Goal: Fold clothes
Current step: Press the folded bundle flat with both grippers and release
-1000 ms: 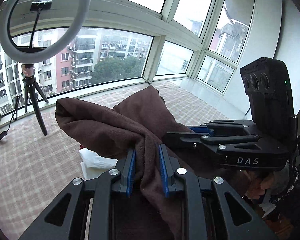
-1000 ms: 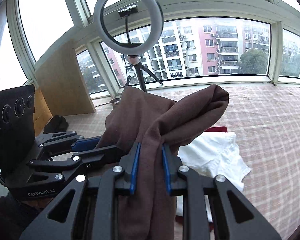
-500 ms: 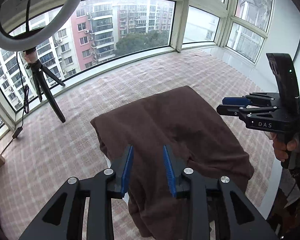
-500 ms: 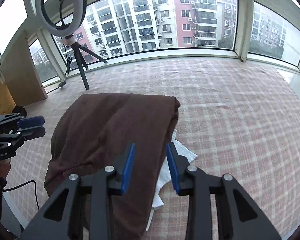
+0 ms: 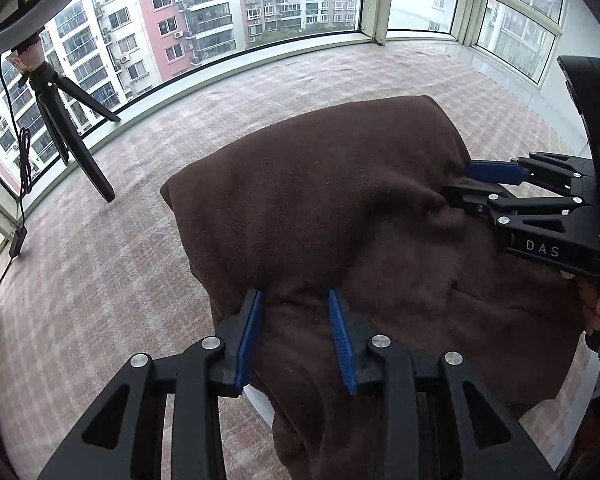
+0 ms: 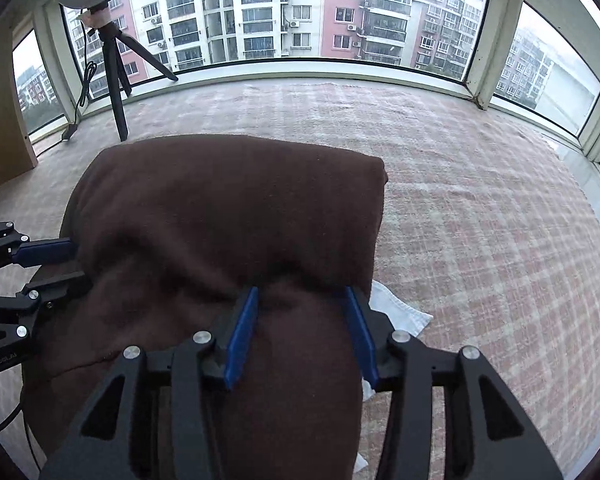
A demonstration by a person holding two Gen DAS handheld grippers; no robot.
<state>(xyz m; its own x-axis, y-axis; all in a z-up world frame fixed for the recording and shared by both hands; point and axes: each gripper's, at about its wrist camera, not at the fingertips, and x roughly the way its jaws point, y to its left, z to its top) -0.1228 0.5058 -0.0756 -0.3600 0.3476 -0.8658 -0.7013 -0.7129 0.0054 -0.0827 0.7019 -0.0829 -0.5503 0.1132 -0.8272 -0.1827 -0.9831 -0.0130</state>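
Both of your tools are released: the left hand-held gripper (image 5: 296, 336) and the right hand-held gripper (image 6: 304, 332) each stand with blue pads apart, brown cloth lying between the jaws but not pinched.

The brown garment (image 5: 340, 208) lies as a thick, soft bundle on the plaid-covered surface (image 5: 112, 280), its near part spilling over the surface's front edge toward you. Taking the garment as your landmark: the left tool sits at its near-left edge, the right tool comes in at its right side, with one blue pad (image 5: 492, 170) touching the cloth there. A white cloth (image 6: 396, 310) peeks from under the garment's near-right corner. The tripod (image 6: 116, 80) stands well beyond the garment's far-left corner, by the window.

The step in hand looks like setting up the next fold. To do it well:

- Pinch only the layers you mean to move. This fabric looks plush and will likely bunch, so bite at the edge rather than deep in.
- Close both tools at matching points on opposite sides, so the fold line runs straight.
- Lift together and low; a one-sided pull would likely drag the bundle askew.
- Keep the white cloth out of your grip.
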